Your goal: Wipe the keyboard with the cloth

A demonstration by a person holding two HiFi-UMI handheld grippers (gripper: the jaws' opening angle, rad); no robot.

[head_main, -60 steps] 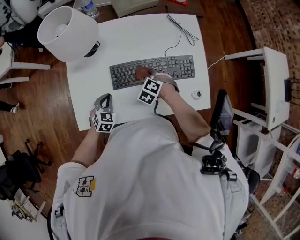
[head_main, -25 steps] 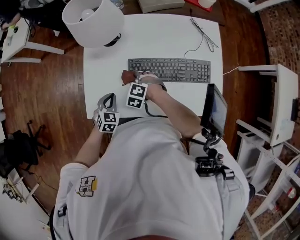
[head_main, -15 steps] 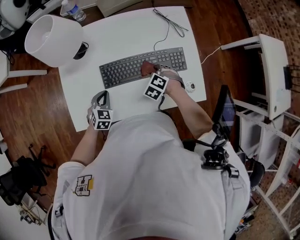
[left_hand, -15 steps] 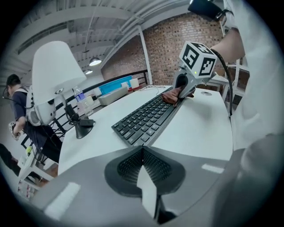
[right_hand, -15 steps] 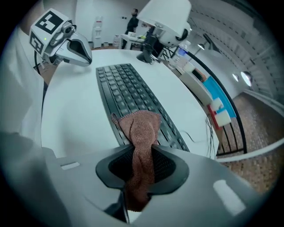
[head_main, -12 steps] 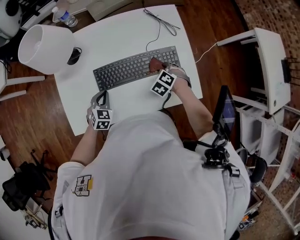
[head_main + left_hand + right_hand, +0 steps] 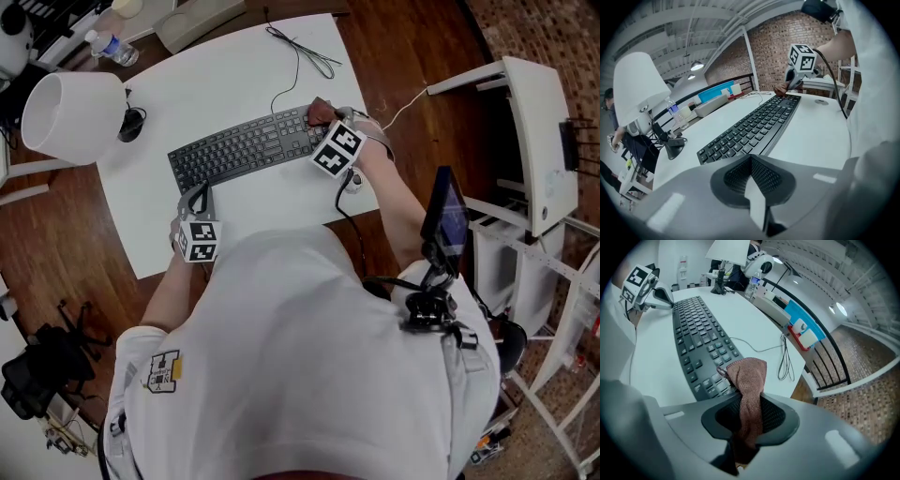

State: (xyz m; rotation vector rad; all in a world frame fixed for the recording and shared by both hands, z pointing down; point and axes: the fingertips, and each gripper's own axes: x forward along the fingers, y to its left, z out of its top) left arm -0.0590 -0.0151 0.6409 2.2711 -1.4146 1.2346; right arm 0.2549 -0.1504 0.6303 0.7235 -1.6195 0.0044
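1. The right gripper [image 7: 749,425] is clamped on the cloth [image 7: 746,380], a brown, nubbly rag pinched through its bunched middle, with a folded lobe standing out ahead of the jaws
2. That lobe lies on the end of the keyboard [image 7: 696,333] directly ahead of the jaw tips; the key rows run away to this gripper's left, towards the other tool
3. The left gripper [image 7: 752,187] has its jaws together on nothing; the opposite end of the keyboard sits just ahead of it, and I cannot tell whether the tips touch the table [image 7: 225,75]
4. The cloth looks soft, light and limp, so it will not push on its own: probably only the part backed by the jaw tips presses on the keys, while loose folds merely trail
5. Its nap should grip the pads well, though it could snag on key edges
6. The present hold seems right: take it at the bunched middle and leave a short lobe ahead, since a long one would flop and drag
7. The keyboard looks slim, stiff and light, so it may slide on the smooth top; steadying the end by the left gripper would likely help
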